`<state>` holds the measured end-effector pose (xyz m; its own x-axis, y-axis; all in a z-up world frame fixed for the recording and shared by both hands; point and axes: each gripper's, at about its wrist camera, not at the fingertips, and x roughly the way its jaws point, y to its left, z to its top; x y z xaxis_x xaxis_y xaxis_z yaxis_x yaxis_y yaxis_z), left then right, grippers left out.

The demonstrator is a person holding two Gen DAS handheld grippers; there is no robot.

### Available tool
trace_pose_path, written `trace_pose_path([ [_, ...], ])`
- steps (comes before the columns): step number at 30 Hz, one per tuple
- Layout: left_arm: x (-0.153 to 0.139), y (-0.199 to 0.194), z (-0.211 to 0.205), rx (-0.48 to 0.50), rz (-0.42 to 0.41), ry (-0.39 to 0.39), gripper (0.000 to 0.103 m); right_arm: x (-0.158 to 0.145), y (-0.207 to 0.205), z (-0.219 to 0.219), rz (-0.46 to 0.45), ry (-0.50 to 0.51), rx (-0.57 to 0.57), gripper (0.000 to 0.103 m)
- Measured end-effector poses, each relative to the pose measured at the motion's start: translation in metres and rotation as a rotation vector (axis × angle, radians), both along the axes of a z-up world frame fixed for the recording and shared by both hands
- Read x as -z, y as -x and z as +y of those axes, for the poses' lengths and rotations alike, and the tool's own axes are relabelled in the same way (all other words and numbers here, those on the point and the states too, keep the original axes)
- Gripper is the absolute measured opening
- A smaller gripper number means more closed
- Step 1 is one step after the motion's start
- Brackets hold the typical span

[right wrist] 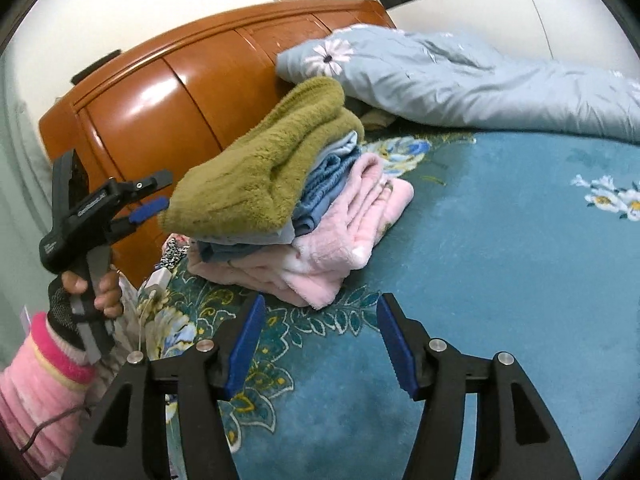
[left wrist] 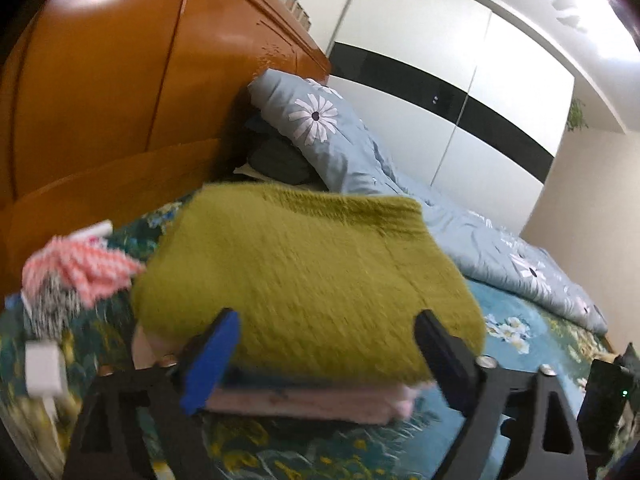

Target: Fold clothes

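A stack of folded clothes sits on the bed: a fuzzy olive-green sweater (right wrist: 260, 168) on top, blue garments (right wrist: 324, 184) in the middle, a pink fleece garment (right wrist: 344, 236) at the bottom. In the left wrist view the green sweater (left wrist: 304, 280) fills the middle, with pink fabric (left wrist: 304, 404) under it. My left gripper (left wrist: 326, 320) is open, its fingers on either side of the stack's near edge; it also shows in the right wrist view (right wrist: 154, 196), just left of the stack. My right gripper (right wrist: 320, 312) is open and empty, in front of the stack.
The bed has a teal floral cover (right wrist: 500, 260). A light-blue flowered quilt (right wrist: 460, 80) lies along the far side. An orange wooden headboard (right wrist: 168, 92) stands behind the stack. Loose red-white and black-white clothes (left wrist: 76, 276) and a white charger (right wrist: 156, 280) lie at the left.
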<state>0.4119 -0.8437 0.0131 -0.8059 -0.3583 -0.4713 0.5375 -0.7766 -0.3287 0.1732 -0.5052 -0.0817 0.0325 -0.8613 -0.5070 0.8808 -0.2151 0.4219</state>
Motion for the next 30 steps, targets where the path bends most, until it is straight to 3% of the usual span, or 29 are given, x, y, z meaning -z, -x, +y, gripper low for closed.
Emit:
trace_pose_path([
  [3, 0.019, -0.007, 0.025, -0.054, 0.002, -0.026, 0.100, 0.005, -0.003, 0.005, 0.004, 0.003, -0.014, 0.070],
  [6, 0.040, -0.012, 0.041, -0.098, 0.006, -0.089, 0.102, 0.007, -0.007, 0.005, -0.008, -0.005, -0.030, 0.071],
  [10, 0.049, -0.009, 0.056, -0.126, -0.034, -0.096, 0.103, -0.003, -0.016, 0.009, 0.006, 0.015, -0.058, 0.071],
  [20, 0.026, -0.014, 0.102, -0.169, -0.081, 0.008, 0.103, -0.035, -0.041, 0.031, 0.057, 0.090, -0.097, 0.074],
  [22, 0.020, -0.016, 0.111, -0.172, -0.087, 0.036, 0.103, -0.040, -0.044, 0.035, 0.066, 0.105, -0.099, 0.079],
  [23, 0.018, -0.016, 0.113, -0.174, -0.087, 0.043, 0.103, -0.043, -0.046, 0.038, 0.071, 0.112, -0.100, 0.086],
  [30, 0.000, -0.014, 0.132, -0.191, -0.109, 0.101, 0.103, -0.055, -0.053, 0.054, 0.100, 0.153, -0.091, 0.089],
])
